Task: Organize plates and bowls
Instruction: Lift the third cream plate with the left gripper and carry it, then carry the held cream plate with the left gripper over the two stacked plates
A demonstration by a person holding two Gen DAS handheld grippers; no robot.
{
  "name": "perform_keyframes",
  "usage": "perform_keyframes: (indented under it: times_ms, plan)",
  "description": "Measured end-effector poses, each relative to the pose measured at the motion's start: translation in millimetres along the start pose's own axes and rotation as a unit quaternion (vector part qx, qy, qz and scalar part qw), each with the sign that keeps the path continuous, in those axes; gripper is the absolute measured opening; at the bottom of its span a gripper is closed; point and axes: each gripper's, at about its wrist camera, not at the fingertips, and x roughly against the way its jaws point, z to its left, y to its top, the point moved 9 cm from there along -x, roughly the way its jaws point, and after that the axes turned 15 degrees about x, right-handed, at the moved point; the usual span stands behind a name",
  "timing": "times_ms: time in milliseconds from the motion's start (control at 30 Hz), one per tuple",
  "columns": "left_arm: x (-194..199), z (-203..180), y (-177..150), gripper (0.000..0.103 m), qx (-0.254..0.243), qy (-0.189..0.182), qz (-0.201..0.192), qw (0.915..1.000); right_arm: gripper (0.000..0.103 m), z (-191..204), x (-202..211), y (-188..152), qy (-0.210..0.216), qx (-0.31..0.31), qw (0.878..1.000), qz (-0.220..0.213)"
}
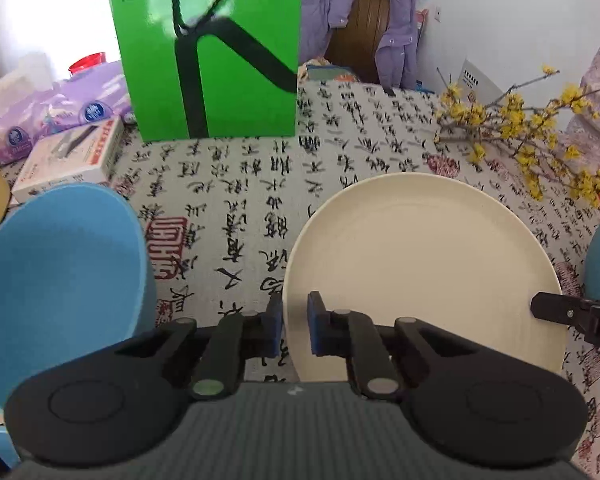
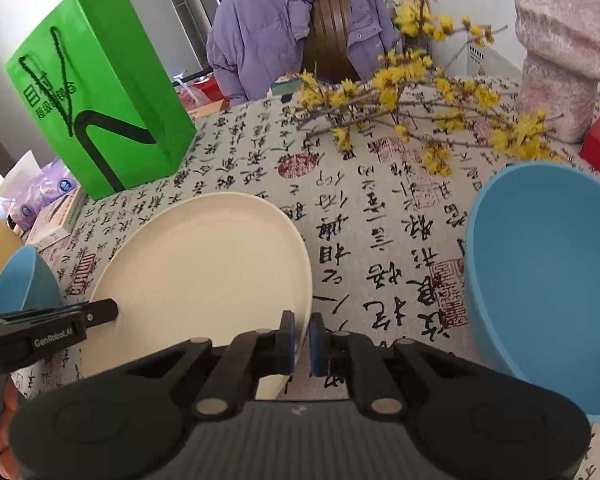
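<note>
Left gripper (image 1: pixel 293 326) blue pads narrowly apart, straddling 9 o'clock rim of round cream plastic plate (image 1: pixel 420 264); contact unclear. Right gripper (image 2: pixel 302 340) likewise straddles 3 o'clock rim. Plate lies on calligraphy-print tablecloth (image 1: pixel 240 184). Blue plastic bowl (image 1: pixel 60 280) at plate's 9 o'clock; second blue bowl (image 2: pixel 548 280) at 3 o'clock. Green paper bag (image 1: pixel 212 48) at 11 o'clock.

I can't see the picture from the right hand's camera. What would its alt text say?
The right gripper straddles the near rim of a cream plate on a calligraphy-print tablecloth, its jaws slightly apart. The left gripper reaches the plate's opposite edge, with a blue bowl to the right and another blue bowl at far left. Behind stand a green bag and yellow flowering branches.
</note>
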Motion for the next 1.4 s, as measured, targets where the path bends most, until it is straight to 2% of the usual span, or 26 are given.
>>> perform_keyframes:
  times_ms: [267,367,533,767,967,1100,1200,1300,1400]
  plan:
    - [72.1,1.4,7.4,0.011,0.01,-0.013,-0.045,0.9988,0.007,13.7,58.9,13.1,0.001,0.006,0.999,-0.038]
    - [117.7,10.0,-6.9,0.011,0.019,-0.018,-0.085,0.996,0.007,27.0,91.0,6.3,0.004,0.014,0.998,-0.055]
    - [191.7,27.1,-50.6,0.011,0.022,-0.022,-0.154,0.9877,0.007,59.7,151.9,-25.1,0.005,0.04,0.994,-0.101]
    - [265.1,56.1,-135.7,0.01,0.041,-0.025,-0.234,0.9711,0.007,98.2,219.9,-95.9,0.008,0.051,0.986,-0.158]
    - [316.3,80.7,-231.1,0.01,0.061,-0.013,-0.29,0.955,0.009,132.5,262.1,-170.0,-0.034,0.097,0.969,-0.223]
    - [332.7,107.3,-289.5,0.01,0.085,-0.018,-0.28,0.9561,0.009,156.0,281.6,-226.7,-0.044,0.122,0.96,-0.249]
    - [339.6,121.4,-325.3,0.011,0.077,0.003,-0.276,0.9582,0.009,170.0,287.9,-269.3,-0.042,0.125,0.959,-0.252]
    - [342.7,133.1,-348.9,0.011,0.083,0.008,-0.264,0.9609,0.009,181.1,285.2,-308.5,-0.042,0.128,0.962,-0.239]
    - [341.1,136.7,-356.4,0.01,0.083,0.008,-0.256,0.9632,0.01,184.2,278.1,-329.3,-0.034,0.13,0.966,-0.221]
